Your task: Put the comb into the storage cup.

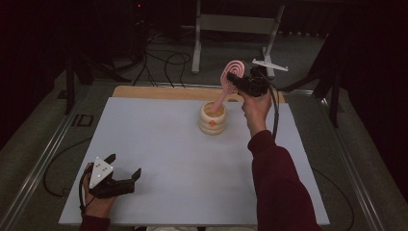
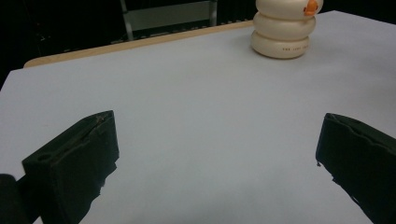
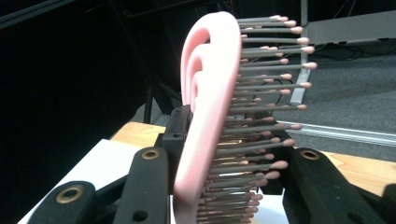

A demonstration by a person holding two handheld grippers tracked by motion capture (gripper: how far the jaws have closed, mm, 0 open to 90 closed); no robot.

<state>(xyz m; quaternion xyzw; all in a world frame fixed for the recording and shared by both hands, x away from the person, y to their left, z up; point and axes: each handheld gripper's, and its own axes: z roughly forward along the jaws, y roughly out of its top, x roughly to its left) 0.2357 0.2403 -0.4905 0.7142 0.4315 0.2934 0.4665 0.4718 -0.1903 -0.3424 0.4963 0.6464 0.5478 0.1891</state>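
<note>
Riding close, the right gripper view shows the right gripper (image 3: 219, 186) clenched on a pink hairbrush (image 3: 205, 116), its grey bristles pointing to one finger's side. From the high view, the brush handle seems to dip into a cream ribbed cup (image 1: 213, 119) below the fingers. The left gripper (image 1: 124, 168) rests released, nothing between its fingers, well apart from the cup on the pale table (image 1: 168, 159).

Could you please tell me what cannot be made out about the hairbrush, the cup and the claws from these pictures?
- Hairbrush: the handle's lower end is hidden inside the cup in the high view.
- Cup: its top is cut off by the upper edge in the left gripper view; the print on its base is too small to read.
- Right claw: in the high view, too dark to see its grip.
- Left claw: its tips are cut off by the bottom edge.
</note>
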